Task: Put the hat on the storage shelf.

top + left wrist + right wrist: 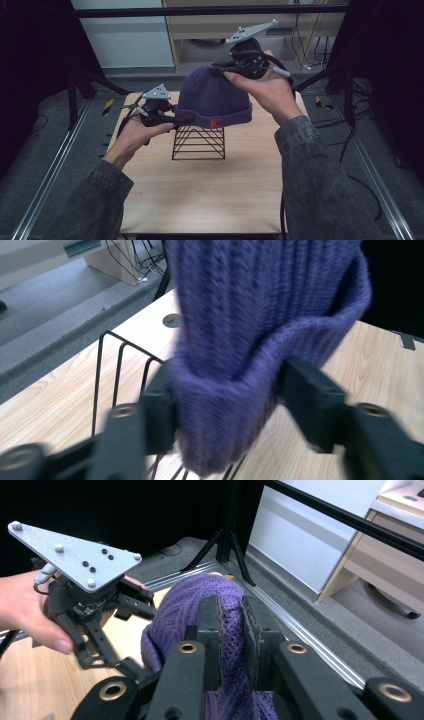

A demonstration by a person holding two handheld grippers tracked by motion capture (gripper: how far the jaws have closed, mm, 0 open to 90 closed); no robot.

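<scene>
A purple knit beanie (pixel 212 97) with a red letter on its folded cuff hangs above a black wire rack (pixel 198 145) on the wooden table (pixel 200 200). My right gripper (pixel 220 67) is shut on the crown and holds it up; in the right gripper view its pads (pixel 231 615) pinch the knit (pixel 180 610). My left gripper (pixel 182 120) is at the cuff's left edge. In the left gripper view its pads (pixel 227 390) press on both sides of the folded cuff (pixel 260 315), with the rack (pixel 120 365) just below. The left gripper (pixel 135 637) is also seen beside the beanie in the right gripper view.
Black frame posts (pixel 75 85) stand at the table's far corners and aluminium rails (pixel 50 165) run along its sides. A pale cabinet (pixel 125 40) and loose cables (pixel 310 45) lie beyond the far edge. Bare tabletop spreads in front of the rack.
</scene>
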